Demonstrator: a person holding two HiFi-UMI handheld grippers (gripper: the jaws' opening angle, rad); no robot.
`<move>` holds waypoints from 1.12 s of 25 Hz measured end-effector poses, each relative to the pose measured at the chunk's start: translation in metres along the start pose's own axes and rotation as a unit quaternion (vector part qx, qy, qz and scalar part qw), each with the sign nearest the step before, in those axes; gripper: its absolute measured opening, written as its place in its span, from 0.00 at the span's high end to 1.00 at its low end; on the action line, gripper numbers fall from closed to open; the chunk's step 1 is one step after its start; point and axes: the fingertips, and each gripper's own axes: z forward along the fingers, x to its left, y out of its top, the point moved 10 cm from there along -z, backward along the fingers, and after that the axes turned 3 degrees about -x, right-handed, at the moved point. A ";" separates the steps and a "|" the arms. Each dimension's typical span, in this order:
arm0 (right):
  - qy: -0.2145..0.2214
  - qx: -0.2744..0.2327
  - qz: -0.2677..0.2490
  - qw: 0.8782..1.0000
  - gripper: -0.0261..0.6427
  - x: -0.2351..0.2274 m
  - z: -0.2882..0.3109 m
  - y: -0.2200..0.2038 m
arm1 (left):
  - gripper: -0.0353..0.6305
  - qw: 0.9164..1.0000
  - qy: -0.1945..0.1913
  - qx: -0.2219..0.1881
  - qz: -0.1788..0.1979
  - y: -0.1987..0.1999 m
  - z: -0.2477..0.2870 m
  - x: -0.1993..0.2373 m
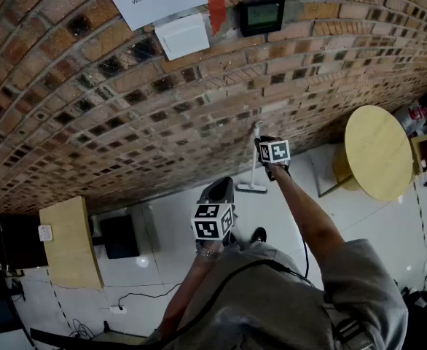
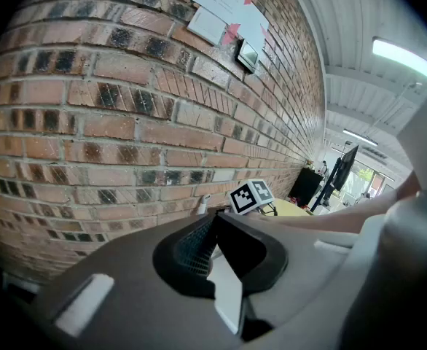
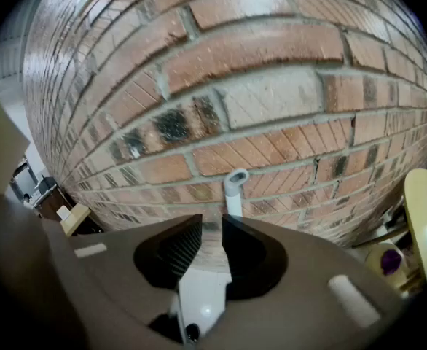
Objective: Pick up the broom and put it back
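The broom [image 1: 253, 162] has a white handle and a flat white head; it leans upright against the brick wall [image 1: 126, 100]. My right gripper [image 1: 263, 143] is at the handle's upper part, right beside it. In the right gripper view the handle's top [image 3: 234, 192] stands just past the right fingertip, and the gripper [image 3: 212, 228] shows a narrow gap with only wall and floor in it. My left gripper [image 1: 223, 186] hangs lower and nearer to me, left of the broom. Its fingertips meet with nothing held [image 2: 213, 217], and the handle's top [image 2: 202, 204] shows beyond them.
A round wooden table [image 1: 377, 152] stands to the right of the broom, with a yellow stool [image 1: 422, 152] behind it. To the left are a wooden cabinet [image 1: 69, 243] and a black box [image 1: 119, 235]. Cables [image 1: 137, 296] lie on the white floor.
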 end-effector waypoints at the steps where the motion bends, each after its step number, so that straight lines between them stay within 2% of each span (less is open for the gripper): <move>1: -0.007 0.022 0.001 1.000 0.85 -0.009 0.008 -0.005 | 0.94 1.000 0.003 0.003 -0.004 -0.003 -0.002 -0.001; 3: -0.019 0.058 0.000 0.998 0.72 -0.024 0.026 -0.011 | 0.94 1.000 0.008 0.008 -0.011 -0.007 -0.005 -0.003; 4: -0.023 0.069 -0.004 0.997 0.72 -0.029 0.035 -0.012 | 0.94 1.000 0.011 0.010 -0.013 -0.009 -0.006 -0.003; 9: -0.034 0.086 -0.037 0.995 0.73 -0.037 0.073 -0.001 | 0.94 0.999 0.030 0.019 -0.022 -0.018 -0.012 0.004; 11: -0.043 0.094 -0.047 0.993 0.82 -0.042 0.080 0.001 | 0.94 0.999 0.039 0.024 -0.030 -0.023 -0.016 0.007; 14: -0.055 0.099 -0.050 0.992 0.81 -0.047 0.086 0.005 | 0.94 0.998 0.050 0.024 -0.035 -0.025 -0.021 0.011; 16: -0.046 0.090 -0.058 0.993 0.82 -0.043 0.086 0.006 | 0.94 0.998 0.055 0.024 -0.033 -0.024 -0.021 0.015; 24: 0.016 0.059 -0.110 0.992 0.82 -0.012 0.014 -0.033 | 0.94 1.000 0.015 0.024 0.002 -0.018 -0.005 0.001; 28: 0.024 0.021 -0.129 0.991 0.82 0.010 -0.041 -0.039 | 0.94 1.000 -0.014 0.013 0.021 -0.007 0.007 -0.011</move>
